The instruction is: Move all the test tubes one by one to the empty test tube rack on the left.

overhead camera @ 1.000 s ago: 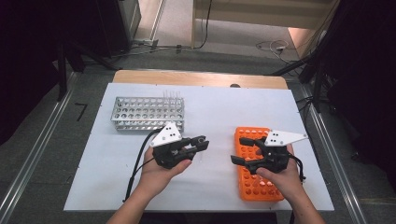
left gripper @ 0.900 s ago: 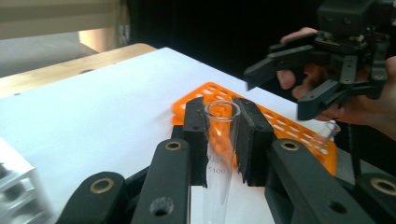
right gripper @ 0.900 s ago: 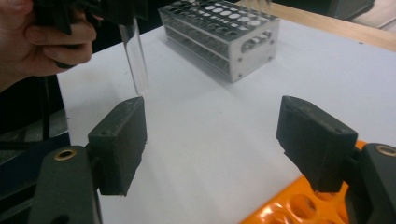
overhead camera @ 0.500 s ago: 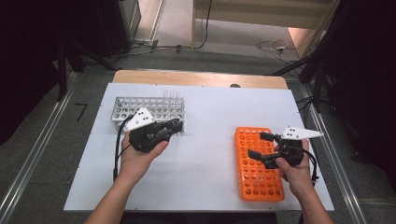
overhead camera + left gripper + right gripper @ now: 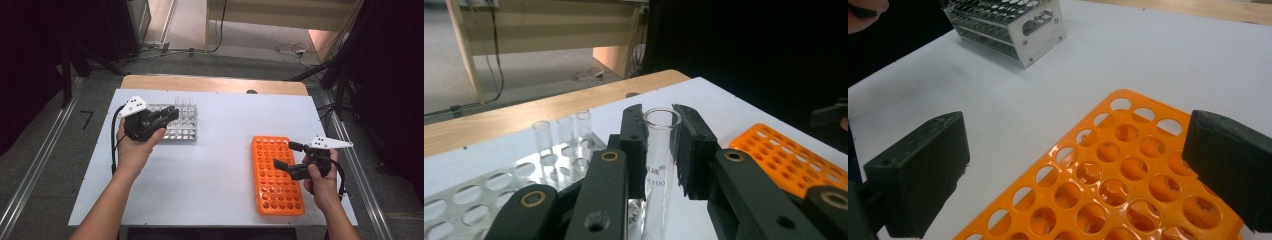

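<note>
Over the metal rack [image 5: 181, 121], the left hand-held gripper [image 5: 659, 145] squeezes an upright glass tube [image 5: 659, 150]. Above the orange rack [image 5: 276, 175], the right hand-held gripper [image 5: 286, 155] has just been opening, nothing between its jaws.

On the desk [image 5: 215, 125] a metal rack [image 5: 181, 127] stands toward the far left, and a plastic rack [image 5: 277, 180] lies flat toward the near right, well apart from it. A few glass tubes [image 5: 184, 102] stand upright in the metal rack's far right corner. The left gripper [image 5: 167, 116] is over the metal rack's left part, with a test tube [image 5: 660, 160] upright between its jaws. The right gripper [image 5: 285, 155] hangs over the plastic rack's right edge, beside the desk's right side.
</note>
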Demonstrator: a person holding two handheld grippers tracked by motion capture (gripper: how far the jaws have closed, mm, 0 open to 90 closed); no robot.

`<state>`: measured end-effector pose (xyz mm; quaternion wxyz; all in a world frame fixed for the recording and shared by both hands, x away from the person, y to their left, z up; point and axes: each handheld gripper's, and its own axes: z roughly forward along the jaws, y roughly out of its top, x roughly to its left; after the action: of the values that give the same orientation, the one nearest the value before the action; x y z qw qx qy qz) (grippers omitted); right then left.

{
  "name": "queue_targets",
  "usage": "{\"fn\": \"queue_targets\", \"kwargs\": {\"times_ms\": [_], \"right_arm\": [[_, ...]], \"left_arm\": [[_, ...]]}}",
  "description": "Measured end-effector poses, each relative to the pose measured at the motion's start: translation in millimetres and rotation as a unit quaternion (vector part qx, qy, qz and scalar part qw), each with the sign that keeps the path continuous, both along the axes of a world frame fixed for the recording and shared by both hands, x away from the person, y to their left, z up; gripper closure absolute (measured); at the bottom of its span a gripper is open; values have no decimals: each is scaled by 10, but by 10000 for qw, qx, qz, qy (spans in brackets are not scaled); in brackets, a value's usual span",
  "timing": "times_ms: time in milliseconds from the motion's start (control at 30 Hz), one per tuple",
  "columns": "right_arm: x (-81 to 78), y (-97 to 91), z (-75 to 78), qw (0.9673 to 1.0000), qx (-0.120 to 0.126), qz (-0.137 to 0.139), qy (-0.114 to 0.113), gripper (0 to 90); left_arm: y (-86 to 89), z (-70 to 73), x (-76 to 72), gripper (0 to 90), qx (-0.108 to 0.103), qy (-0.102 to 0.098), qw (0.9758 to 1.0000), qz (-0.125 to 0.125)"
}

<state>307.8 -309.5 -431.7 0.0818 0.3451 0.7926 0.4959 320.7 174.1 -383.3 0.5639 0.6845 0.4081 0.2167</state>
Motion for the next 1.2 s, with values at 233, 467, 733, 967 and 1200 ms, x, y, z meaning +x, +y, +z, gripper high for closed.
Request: {"fn": "queue_targets", "kwargs": {"times_ms": [233,467,733,967,1200], "right_arm": [[1,-20,-11,10000,18,-21,-29,0],[2,-23,-29,10000,-2,-20,-14,0],[4,-40,-33,10000,32,-20,-21,0],[2,-42,-32,10000,31,-23,-26,0],[5,-50,-36,10000,15,-1,-21,0]], "left_arm": [[69,-5,248,747,-14,-42,9995,298],[96,-1,481,747,106,-152,9977,651],[115,-56,706,747,160,-226,9946,998],[130,-162,854,747,134,-135,9929,1171],[113,-247,930,747,196,-46,9924,1215]]}}
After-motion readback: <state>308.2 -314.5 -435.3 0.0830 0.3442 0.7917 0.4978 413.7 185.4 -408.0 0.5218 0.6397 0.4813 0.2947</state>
